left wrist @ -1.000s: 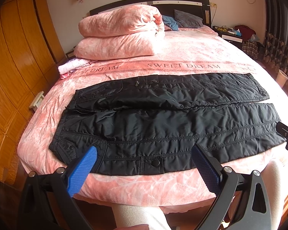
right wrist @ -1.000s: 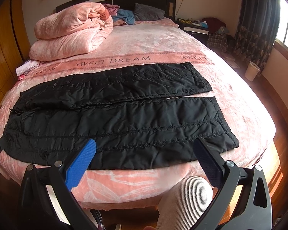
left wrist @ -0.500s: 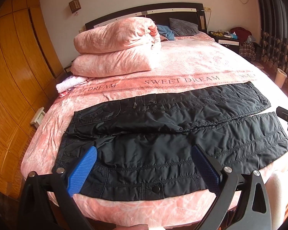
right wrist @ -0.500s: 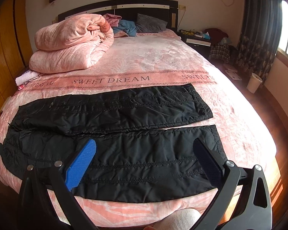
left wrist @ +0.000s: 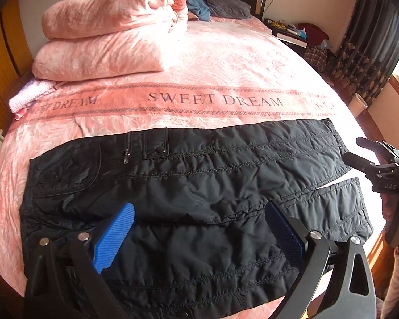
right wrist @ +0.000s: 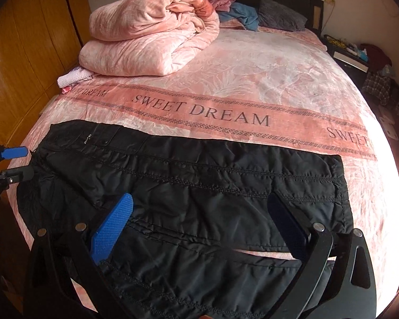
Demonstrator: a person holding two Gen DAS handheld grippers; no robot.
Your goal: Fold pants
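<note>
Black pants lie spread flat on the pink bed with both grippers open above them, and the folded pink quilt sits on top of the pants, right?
Not quite. The left wrist view shows the folded pink quilt lying apart from the black pants, farther up the bed. The rest stands.

I've pushed both grippers forward and down over the bed since a second ago. My left gripper (left wrist: 199, 235), which hung off the near bed edge, now hovers over the black pants (left wrist: 199, 186) near the waist end, jaws spread wide. My right gripper (right wrist: 199, 230) has likewise come in over the leg end. The pants fill far more of both views, and my knee has dropped out of sight.
</note>
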